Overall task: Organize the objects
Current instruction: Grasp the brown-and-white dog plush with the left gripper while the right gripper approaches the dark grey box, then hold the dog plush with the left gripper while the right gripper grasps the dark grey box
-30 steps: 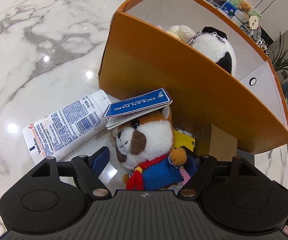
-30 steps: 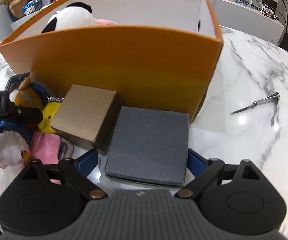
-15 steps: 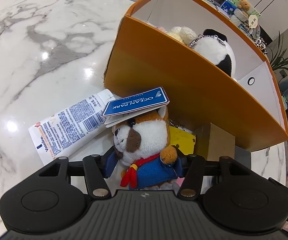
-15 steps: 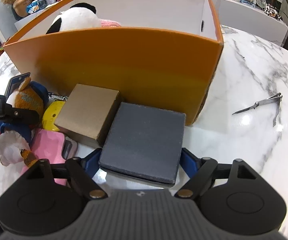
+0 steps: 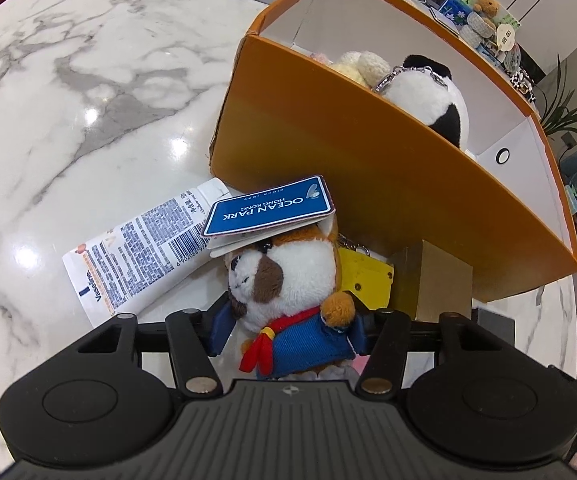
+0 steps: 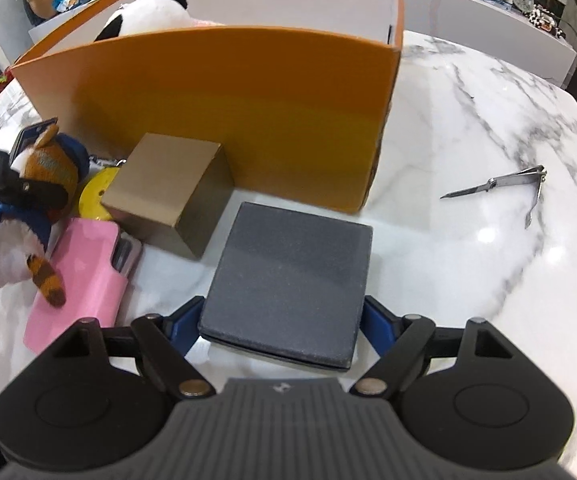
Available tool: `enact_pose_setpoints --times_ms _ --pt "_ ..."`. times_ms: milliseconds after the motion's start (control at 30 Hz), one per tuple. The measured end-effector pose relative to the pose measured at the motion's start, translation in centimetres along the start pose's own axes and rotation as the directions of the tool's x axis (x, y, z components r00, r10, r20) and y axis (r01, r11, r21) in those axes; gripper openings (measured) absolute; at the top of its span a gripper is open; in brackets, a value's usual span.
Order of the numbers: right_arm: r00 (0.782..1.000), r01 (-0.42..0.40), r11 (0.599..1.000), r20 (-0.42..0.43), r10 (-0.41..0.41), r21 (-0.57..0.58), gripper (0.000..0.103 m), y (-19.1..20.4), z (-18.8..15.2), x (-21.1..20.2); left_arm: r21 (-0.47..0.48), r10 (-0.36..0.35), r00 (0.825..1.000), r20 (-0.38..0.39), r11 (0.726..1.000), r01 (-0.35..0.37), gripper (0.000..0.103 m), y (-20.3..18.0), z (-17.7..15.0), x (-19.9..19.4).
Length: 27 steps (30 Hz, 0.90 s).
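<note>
A brown-and-white plush toy [image 5: 284, 272] in a blue jacket, with a blue Ocean Park tag [image 5: 268, 208] on its head, sits between the pads of my left gripper [image 5: 290, 330], which is shut on its body. In the right wrist view the same plush [image 6: 36, 200] hangs at the left edge. A flat dark grey box [image 6: 292, 276] is held by its sides in my right gripper [image 6: 284, 326]. Its near edge is raised off the marble, and the jaws are opening a little while the pads still press on it. Behind both stands a big orange box [image 5: 328, 152] holding a panda plush [image 5: 428, 100].
A white Vaseline tube [image 5: 140, 256] lies left of the plush. A brown cardboard box [image 6: 168, 196], a yellow item [image 5: 364, 280] and a pink phone case [image 6: 84, 288] crowd the orange box's front wall [image 6: 228, 100]. Nail clippers [image 6: 500, 184] lie on the marble at right.
My left jaws closed onto the plush toy and it has risen a little. My right jaws closed on the grey box, whose near edge lifted off the table.
</note>
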State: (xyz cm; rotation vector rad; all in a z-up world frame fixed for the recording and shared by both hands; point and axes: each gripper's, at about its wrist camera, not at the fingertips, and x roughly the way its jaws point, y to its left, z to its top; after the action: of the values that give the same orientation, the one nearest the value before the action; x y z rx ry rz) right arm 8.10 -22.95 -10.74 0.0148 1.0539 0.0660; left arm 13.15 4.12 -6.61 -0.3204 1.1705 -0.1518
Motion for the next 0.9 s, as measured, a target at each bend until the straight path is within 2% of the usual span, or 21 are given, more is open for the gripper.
enact_pose_setpoints --times_ms 133,200,400,733,833,867,900 --pt "1.0 0.026 0.999 0.015 -0.025 -0.022 0.099 0.6 0.3 1.0 -0.001 -0.001 1.0 -0.004 1.0 0.001 0.065 0.0 0.0 0.0" --pt "0.999 0.037 0.999 0.018 -0.036 -0.034 0.1 1.0 0.6 1.4 0.0 0.001 1.0 -0.008 1.0 -0.001 0.065 0.0 0.1 0.1" --pt "0.995 0.085 0.994 0.038 -0.087 0.065 0.102 0.0 1.6 2.0 0.004 -0.001 1.0 -0.012 1.0 0.001 0.066 0.1 0.1 0.2" --pt "0.992 0.112 0.988 0.043 -0.117 0.101 0.102 -0.3 1.7 2.1 0.025 0.007 1.0 -0.018 1.0 -0.006 0.066 -0.2 -0.1 0.2" --pt "0.993 0.105 0.991 0.047 -0.109 0.083 0.102 0.2 1.8 2.0 0.031 0.006 1.0 -0.013 0.999 -0.006 0.063 -0.2 -0.2 0.0" --pt "0.993 0.103 0.991 0.051 -0.108 0.079 0.099 1.4 1.8 2.0 0.038 0.006 1.0 -0.012 0.999 -0.005 0.061 -0.3 -0.3 0.0" --pt "0.992 0.103 0.992 0.062 -0.108 0.077 0.085 1.9 2.2 2.0 0.043 0.004 1.0 -0.013 0.999 -0.003 0.06 -0.4 -0.3 -0.1"
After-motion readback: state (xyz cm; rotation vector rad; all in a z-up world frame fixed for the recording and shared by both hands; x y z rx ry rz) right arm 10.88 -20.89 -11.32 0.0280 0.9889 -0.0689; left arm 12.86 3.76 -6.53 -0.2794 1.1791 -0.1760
